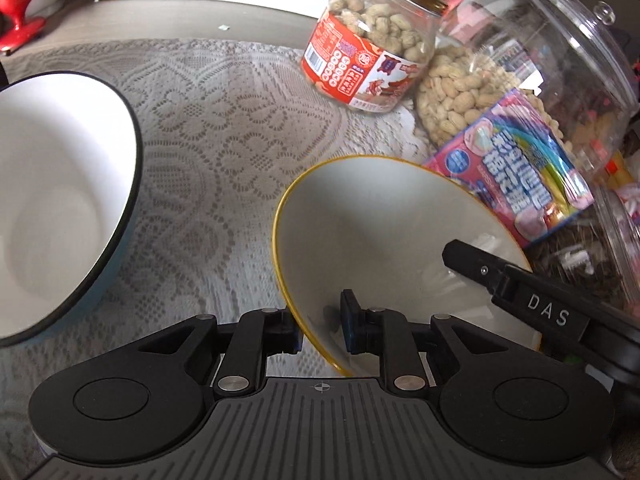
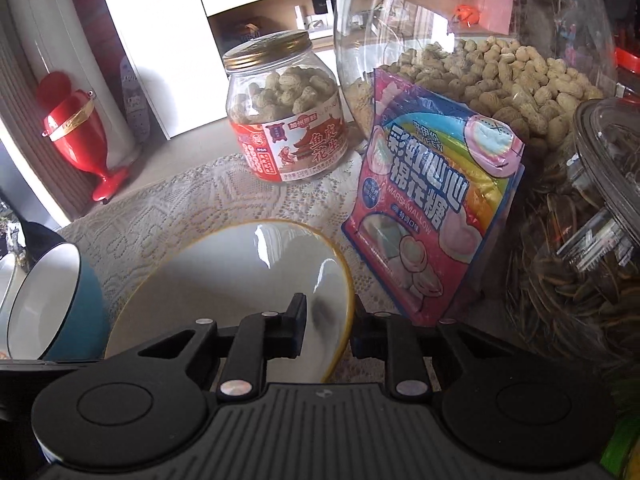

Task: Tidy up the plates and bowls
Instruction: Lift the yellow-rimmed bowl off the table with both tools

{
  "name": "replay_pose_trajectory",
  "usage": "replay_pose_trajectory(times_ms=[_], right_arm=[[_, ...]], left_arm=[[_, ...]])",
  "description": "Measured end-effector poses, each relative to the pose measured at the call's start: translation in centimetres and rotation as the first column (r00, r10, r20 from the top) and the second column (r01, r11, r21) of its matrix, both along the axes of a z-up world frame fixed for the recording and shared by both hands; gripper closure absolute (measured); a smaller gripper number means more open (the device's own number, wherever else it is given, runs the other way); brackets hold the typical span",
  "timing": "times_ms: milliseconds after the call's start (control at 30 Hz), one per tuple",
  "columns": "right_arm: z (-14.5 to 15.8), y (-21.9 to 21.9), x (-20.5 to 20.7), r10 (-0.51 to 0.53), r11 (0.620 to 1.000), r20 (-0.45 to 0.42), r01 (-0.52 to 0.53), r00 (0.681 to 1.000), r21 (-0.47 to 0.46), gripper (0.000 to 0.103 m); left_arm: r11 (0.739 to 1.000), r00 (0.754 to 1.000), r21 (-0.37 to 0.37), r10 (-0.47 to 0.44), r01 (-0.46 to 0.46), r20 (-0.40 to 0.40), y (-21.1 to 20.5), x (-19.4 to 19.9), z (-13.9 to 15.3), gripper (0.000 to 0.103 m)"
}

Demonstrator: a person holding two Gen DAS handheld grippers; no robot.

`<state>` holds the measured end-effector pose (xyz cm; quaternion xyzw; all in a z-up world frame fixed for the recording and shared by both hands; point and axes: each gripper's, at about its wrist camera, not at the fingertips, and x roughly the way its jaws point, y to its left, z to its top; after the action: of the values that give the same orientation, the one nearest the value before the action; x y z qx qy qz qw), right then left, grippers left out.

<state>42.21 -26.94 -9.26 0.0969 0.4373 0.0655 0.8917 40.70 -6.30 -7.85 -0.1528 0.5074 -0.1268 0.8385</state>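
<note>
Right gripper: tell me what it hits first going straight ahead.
The right gripper straddles the yellow-rimmed bowl's rim. Beyond that, straight ahead, the marshmallow bag probably comes first, though depth is unclear.

1. My left camera is sitting low behind my left fingers (image 1: 352, 326), looking forward and down, very near the yellow-rimmed bowl (image 1: 384, 232).
2. My right camera is looking forward from behind my right fingers (image 2: 296, 320), near that bowl (image 2: 240, 280) too.
3. Both are seeing the peanut jar (image 1: 372, 40) (image 2: 286, 120), marshmallow bag (image 1: 516, 168) (image 2: 432, 200) and lace cloth (image 1: 208, 140) (image 2: 180, 204).
</note>
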Motion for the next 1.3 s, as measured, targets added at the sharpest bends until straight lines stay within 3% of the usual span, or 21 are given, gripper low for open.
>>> replay_pose_trajectory(times_ms=[100, 200, 333, 533, 700, 833, 1000, 1300], right_arm=[[0.6, 0.6, -2.8, 0.034, 0.999, 0.015, -0.033, 0.999, -0.013, 0.082], [1.1, 1.5, -5.7, 0.064, 0.998, 0.031, -0.063, 0.997, -0.028, 0.081], [1.7, 1.9, -9.0, 0.124, 0.991, 0.044, -0.125, 0.991, 0.036, 0.081], [1.1, 4.5, -12.3, 0.203, 0.975, 0.045, -0.206, 0.978, 0.08, 0.081], [-0.8, 5.8, -12.9, 0.232, 0.971, -0.006, -0.231, 0.973, 0.066, 0.081], [-1.2, 5.6, -13.4, 0.218, 0.973, -0.006, -0.217, 0.976, 0.081, 0.081], [-2.1, 6.1, -14.0, 0.226, 0.971, 0.007, -0.225, 0.974, 0.082, 0.081], [-2.5, 5.8, -13.9, 0.229, 0.968, 0.02, -0.23, 0.973, 0.105, 0.081]], left_arm=[[1.0, 1.0, -0.006, -0.01, 0.01, -0.022, 0.6, -2.7, 0.3, 0.08], [0.999, 0.999, 0.029, -0.037, 0.036, 0.025, 1.0, -5.8, 1.4, 0.079], [0.997, 0.995, 0.06, -0.051, 0.046, 0.084, 2.7, -9.7, 3.0, 0.079], [0.995, 0.994, 0.096, -0.019, 0.009, 0.104, 5.5, -14.0, 3.6, 0.08], [0.996, 0.999, 0.092, 0.012, -0.015, 0.036, 6.6, -14.9, 1.6, 0.081], [0.996, 0.998, 0.083, 0.008, -0.013, 0.061, 6.5, -15.4, 1.2, 0.081], [0.998, 0.998, 0.027, 0.052, -0.054, 0.038, 7.0, -15.4, -0.3, 0.081], [0.998, 0.997, 0.018, 0.065, -0.066, 0.051, 6.9, -15.4, -0.5, 0.08]])
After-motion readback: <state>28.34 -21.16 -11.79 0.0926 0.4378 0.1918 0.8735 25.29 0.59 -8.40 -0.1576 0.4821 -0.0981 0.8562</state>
